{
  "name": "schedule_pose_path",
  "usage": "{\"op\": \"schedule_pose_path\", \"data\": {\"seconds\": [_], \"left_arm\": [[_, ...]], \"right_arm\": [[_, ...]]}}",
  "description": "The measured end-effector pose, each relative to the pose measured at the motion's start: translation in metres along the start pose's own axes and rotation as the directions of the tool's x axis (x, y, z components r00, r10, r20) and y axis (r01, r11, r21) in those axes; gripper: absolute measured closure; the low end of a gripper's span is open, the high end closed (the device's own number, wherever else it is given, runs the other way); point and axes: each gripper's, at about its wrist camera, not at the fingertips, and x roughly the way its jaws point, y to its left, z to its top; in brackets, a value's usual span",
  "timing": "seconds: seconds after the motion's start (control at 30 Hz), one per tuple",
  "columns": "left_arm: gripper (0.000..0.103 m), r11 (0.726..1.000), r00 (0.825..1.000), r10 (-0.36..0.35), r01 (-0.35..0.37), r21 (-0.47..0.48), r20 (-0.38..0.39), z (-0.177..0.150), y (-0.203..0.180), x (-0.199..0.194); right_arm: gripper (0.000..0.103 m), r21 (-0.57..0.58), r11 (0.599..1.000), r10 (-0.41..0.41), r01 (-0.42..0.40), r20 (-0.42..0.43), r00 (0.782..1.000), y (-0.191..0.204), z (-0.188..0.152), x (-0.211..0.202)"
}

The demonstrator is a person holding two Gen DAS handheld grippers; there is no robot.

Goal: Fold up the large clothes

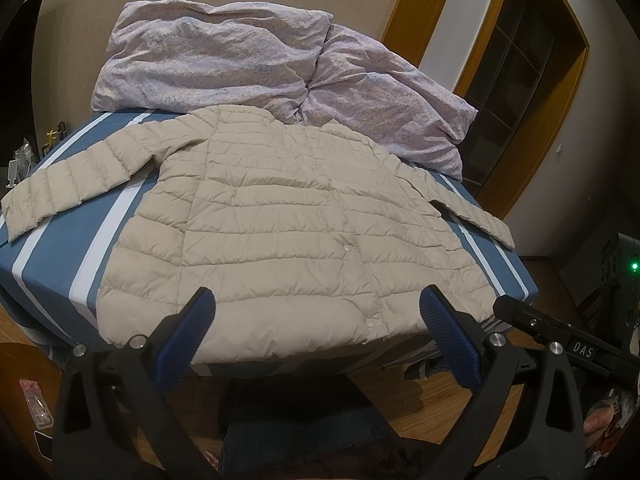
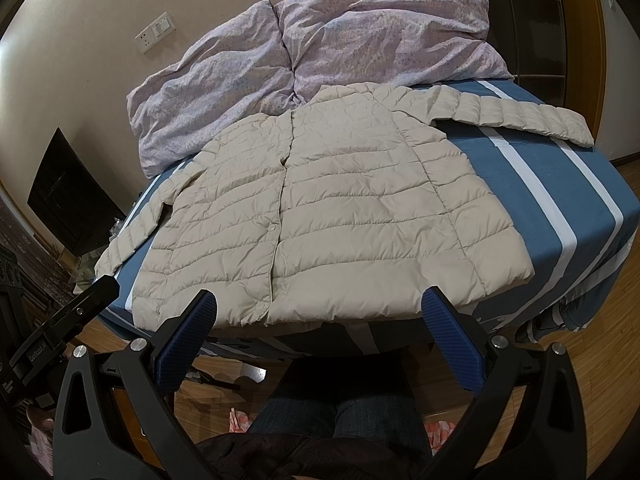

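On the striped bed [image 1: 52,248], the beige puffer jacket [image 1: 280,216] lies spread flat, sleeves out, below the duvet [image 1: 208,60]. Left gripper [image 1: 316,312] and right gripper [image 2: 320,312] hover released near its hem. Folding hasn't begun; next, grasp a sleeve.

A: Left black two-finger gripper with blue ribbed pads [image 1: 316,308]?
B: Jaws spread wide, holding nothing.
A: Right black two-finger gripper with blue ribbed pads [image 2: 318,308]?
B: Same, spread wide, level. Person's legs in dark jeans [image 2: 336,412] below.
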Motion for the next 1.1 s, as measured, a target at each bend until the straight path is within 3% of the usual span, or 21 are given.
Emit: {"op": "schedule_pose_path", "data": {"seconds": [0.77, 1.1], "left_arm": [[0.002, 1.000, 1.000, 0.004, -0.004, 0.001, -0.008, 0.002, 0.002, 0.003], [0.002, 0.999, 0.998, 0.053, -0.053, -0.007, -0.037, 0.025, 0.014, 0.040]], "right_arm": [[0.001, 0.015, 1.000, -0.015, 0.015, -0.001, 1.000, -0.008, 0.008, 0.008], [0.001, 0.068, 0.994, -0.088, 0.086, 0.019, 0.996, -0.028, 0.029, 0.028]]}}
